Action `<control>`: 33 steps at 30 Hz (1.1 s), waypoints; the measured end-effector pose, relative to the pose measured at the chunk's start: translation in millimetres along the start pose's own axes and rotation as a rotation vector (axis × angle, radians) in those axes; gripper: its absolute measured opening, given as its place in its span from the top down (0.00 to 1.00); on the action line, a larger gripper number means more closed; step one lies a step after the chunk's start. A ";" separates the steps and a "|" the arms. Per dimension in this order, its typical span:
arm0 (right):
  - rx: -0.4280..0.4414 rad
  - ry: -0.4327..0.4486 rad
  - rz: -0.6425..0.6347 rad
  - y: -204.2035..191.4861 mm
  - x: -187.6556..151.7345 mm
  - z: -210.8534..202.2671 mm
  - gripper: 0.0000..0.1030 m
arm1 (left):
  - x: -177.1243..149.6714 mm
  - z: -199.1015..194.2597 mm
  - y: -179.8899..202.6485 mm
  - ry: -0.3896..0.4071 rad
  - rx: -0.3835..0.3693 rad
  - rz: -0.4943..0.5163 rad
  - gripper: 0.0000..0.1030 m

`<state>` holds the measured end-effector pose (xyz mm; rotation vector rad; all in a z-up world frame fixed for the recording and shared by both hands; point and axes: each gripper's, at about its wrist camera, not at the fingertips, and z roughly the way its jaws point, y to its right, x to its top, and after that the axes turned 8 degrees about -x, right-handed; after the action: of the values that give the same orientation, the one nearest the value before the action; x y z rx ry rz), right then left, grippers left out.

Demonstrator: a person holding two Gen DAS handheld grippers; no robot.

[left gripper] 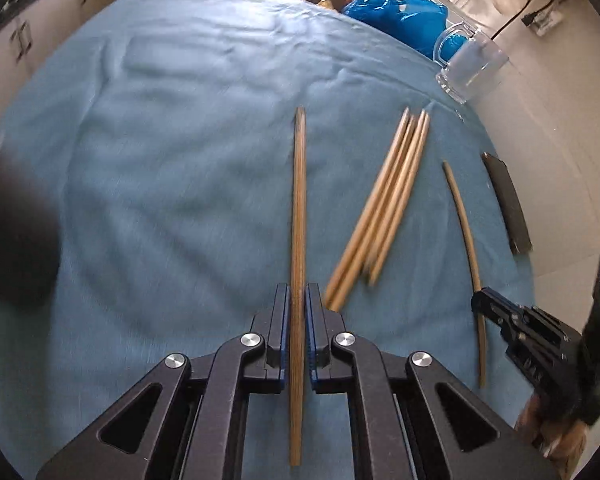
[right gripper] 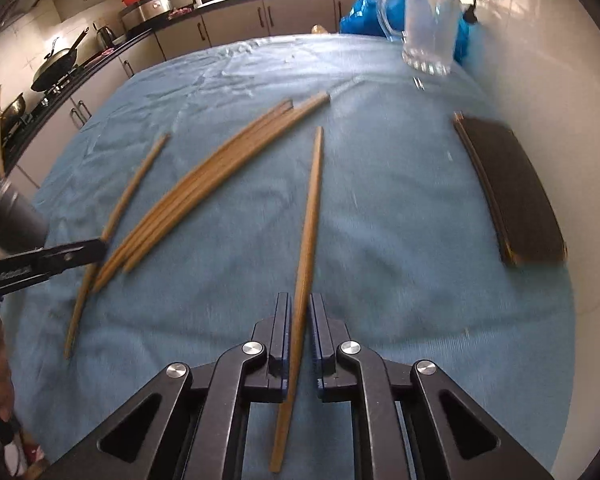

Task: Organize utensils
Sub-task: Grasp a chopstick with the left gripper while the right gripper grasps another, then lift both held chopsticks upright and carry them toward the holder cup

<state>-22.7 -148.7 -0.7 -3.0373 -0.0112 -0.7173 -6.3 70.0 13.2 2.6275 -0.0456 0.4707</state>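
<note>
Wooden chopsticks lie on a blue cloth (left gripper: 160, 160). My left gripper (left gripper: 299, 296) is shut on one chopstick (left gripper: 299, 200) that runs straight ahead between its jaws. My right gripper (right gripper: 300, 308) has its jaws close around another chopstick (right gripper: 310, 216), a small gap showing on the right side. A bundle of several chopsticks (left gripper: 384, 204) lies between the two; it also shows in the right wrist view (right gripper: 204, 184). The right gripper (left gripper: 512, 316) shows at the lower right of the left view over its chopstick (left gripper: 466, 232). The left gripper (right gripper: 72, 256) shows at the left of the right view.
A clear glass mug (left gripper: 470, 66) stands at the far right of the cloth, also in the right wrist view (right gripper: 430, 20), with a blue plastic bag (left gripper: 400, 12) behind it. A dark flat box (right gripper: 508, 188) lies by the right edge near a white wall. Kitchen counters stand beyond.
</note>
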 end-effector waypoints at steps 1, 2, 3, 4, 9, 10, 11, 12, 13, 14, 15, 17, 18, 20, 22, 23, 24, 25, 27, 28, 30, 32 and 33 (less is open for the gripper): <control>0.005 -0.017 -0.006 2.8 -8.1 -4.3 0.91 | -9.8 -5.4 -1.9 0.004 -0.006 0.001 0.93; 0.008 -0.032 -0.014 5.4 -16.3 -8.8 0.91 | -19.8 -9.6 -3.5 0.001 -0.010 0.003 0.93; 0.006 -0.037 -0.025 6.4 -23.6 -13.5 0.91 | -33.7 -16.4 -6.3 -0.002 -0.023 0.009 0.93; 0.000 -0.045 -0.041 7.4 -30.4 -17.7 0.91 | -41.3 -20.8 -8.6 -0.005 -0.024 0.011 0.93; -0.003 -0.084 -0.092 11.2 -49.7 -27.6 0.79 | -62.0 -45.2 -12.7 0.001 -0.012 0.044 0.93; -0.013 -0.084 -0.094 11.9 -48.9 -27.8 0.76 | -61.5 -50.0 -12.0 0.016 -0.008 0.050 0.92; -0.029 -0.079 -0.090 13.3 -46.3 -27.8 0.71 | -58.3 -51.8 -10.5 0.028 -0.002 0.060 0.91; -0.036 -0.073 -0.086 13.8 -43.6 -27.5 0.70 | -56.5 -56.9 -9.7 0.044 0.015 0.070 0.90; -0.036 -0.067 -0.081 14.3 -39.5 -26.8 0.70 | -53.5 -58.3 -8.8 0.054 0.023 0.068 0.85; -0.033 -0.063 -0.078 14.5 -34.1 -25.1 0.70 | -49.5 -58.3 -6.8 0.060 0.028 0.067 0.81; -0.033 -0.063 -0.077 14.2 -28.3 -22.4 0.70 | -44.9 -55.7 -4.1 0.054 0.031 0.076 0.78; -0.047 -0.068 -0.084 11.9 -15.9 -14.8 0.70 | -32.7 -43.6 4.7 0.031 0.053 0.120 0.77; -0.053 -0.073 -0.091 12.8 -12.1 -11.7 0.70 | -25.0 -34.3 8.0 0.018 0.068 0.134 0.77; -0.076 -0.090 -0.100 11.4 0.8 -1.1 0.70 | -14.2 -19.6 10.8 -0.009 0.084 0.141 0.77; -0.084 -0.099 -0.102 10.0 13.9 5.5 0.70 | -3.1 -4.9 11.3 -0.040 0.109 0.141 0.77; -0.086 -0.108 -0.105 9.6 18.2 7.2 0.70 | -0.3 -3.2 12.1 -0.032 0.115 0.145 0.77; -0.088 -0.114 -0.111 9.1 22.8 10.0 0.71 | 4.0 -0.1 14.2 -0.031 0.126 0.151 0.77; -0.093 -0.124 -0.125 6.6 28.3 12.8 0.72 | 6.3 0.9 14.3 -0.037 0.128 0.151 0.78; -0.101 -0.139 -0.148 2.1 36.6 16.9 0.73 | 10.7 2.4 14.4 -0.048 0.126 0.152 0.78; -0.105 -0.151 -0.154 0.2 41.4 19.1 0.73 | 13.8 3.1 14.3 -0.054 0.127 0.154 0.78; -0.111 -0.179 -0.159 -2.3 52.0 23.8 0.73 | 18.8 4.7 13.0 -0.066 0.128 0.149 0.78; -0.113 -0.213 -0.161 -4.9 62.7 28.7 0.74 | 22.6 6.8 13.2 -0.075 0.134 0.154 0.78; -0.113 -0.231 -0.158 -6.3 67.9 31.2 0.75 | 24.9 9.9 15.1 -0.081 0.143 0.169 0.78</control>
<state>51.9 -141.5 1.9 -3.2373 -0.2247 -0.3807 18.6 53.3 20.0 2.7960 -0.2719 0.4382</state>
